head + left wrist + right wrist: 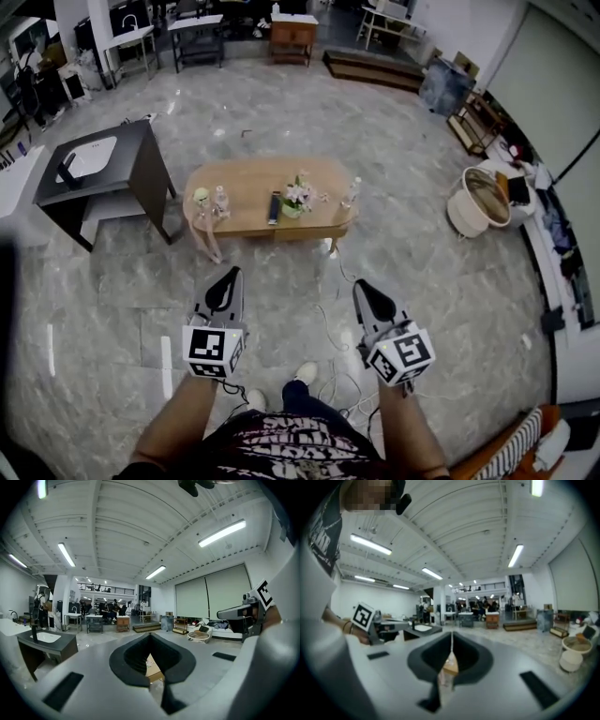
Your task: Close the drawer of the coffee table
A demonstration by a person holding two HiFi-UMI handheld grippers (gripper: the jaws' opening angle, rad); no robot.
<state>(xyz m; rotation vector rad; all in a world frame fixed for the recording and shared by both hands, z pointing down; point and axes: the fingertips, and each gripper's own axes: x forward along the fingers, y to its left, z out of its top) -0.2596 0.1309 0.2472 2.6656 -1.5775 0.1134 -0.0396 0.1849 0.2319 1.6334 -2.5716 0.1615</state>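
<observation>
**Around the room**

A dark sink cabinet (103, 173) stands at the left on the pale marble floor (281, 103). A round tub (483, 200), perhaps a basket, sits at the right. Pink flowers (298, 195) stand near a clear bottle (351, 192). White cables (330, 319) trail across the floor.

The coffee table (246, 184) looks like pale wood, with a smooth top that has a soft sheen. The floor (441, 291) is grey marbled stone or tile, polished enough to throw back the ceiling lights. The left gripper (230, 275) and right gripper (360, 287) have matt grey plastic shells with dull black pads, perhaps rubber. The bottle (351, 192) is clear and glossy. The sink cabinet (145, 164) is matt and dark, and its basin (89, 157) is glossy white.
</observation>
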